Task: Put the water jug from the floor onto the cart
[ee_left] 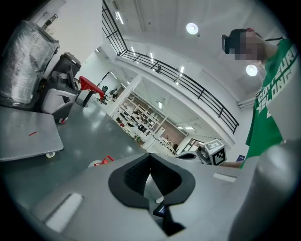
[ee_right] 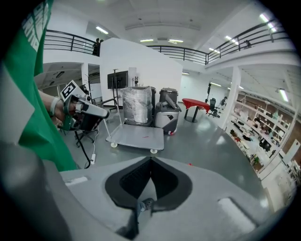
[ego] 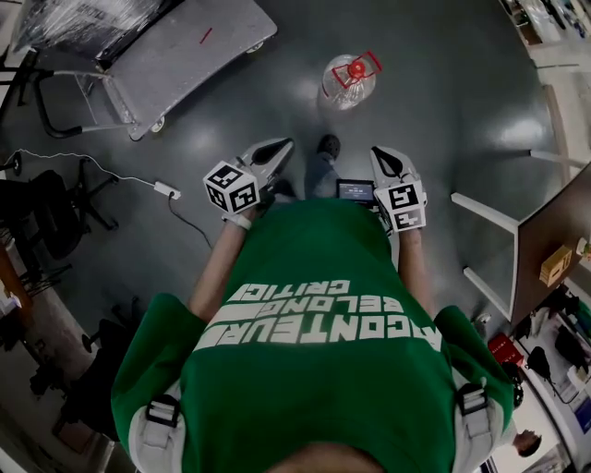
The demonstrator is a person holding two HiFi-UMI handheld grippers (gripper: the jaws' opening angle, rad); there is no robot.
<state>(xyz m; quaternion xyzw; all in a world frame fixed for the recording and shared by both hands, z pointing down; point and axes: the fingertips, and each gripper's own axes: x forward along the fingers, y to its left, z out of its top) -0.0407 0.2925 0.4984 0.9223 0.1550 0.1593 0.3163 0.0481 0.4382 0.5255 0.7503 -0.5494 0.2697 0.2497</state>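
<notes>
My left gripper [ee_left: 150, 159] has its jaws pressed together with nothing between them. My right gripper [ee_right: 150, 162] is likewise closed and empty. I hold both out in front of my chest, side by side, well apart from the task's thing.

The water jug [ego: 347, 81] stands upright on the floor [ego: 443, 111] ahead of me, its red handle on top and open floor on every side. In the left gripper view only its red top and a sliver of its body show above the gripper's housing.

The cart [ego: 189, 46] stands to the jug's left, well apart from it. Its flat deck shows only a small red mark.

A wrapped load [ego: 83, 18] at the top left corner is cut off by the frame, and I cannot tell whether it rests on the deck or behind it.

On the right, white table legs [ego: 485, 217] narrow the room. On the left, a black chair [ego: 55, 217] and a white cable [ego: 166, 191] occupy the floor.
</notes>
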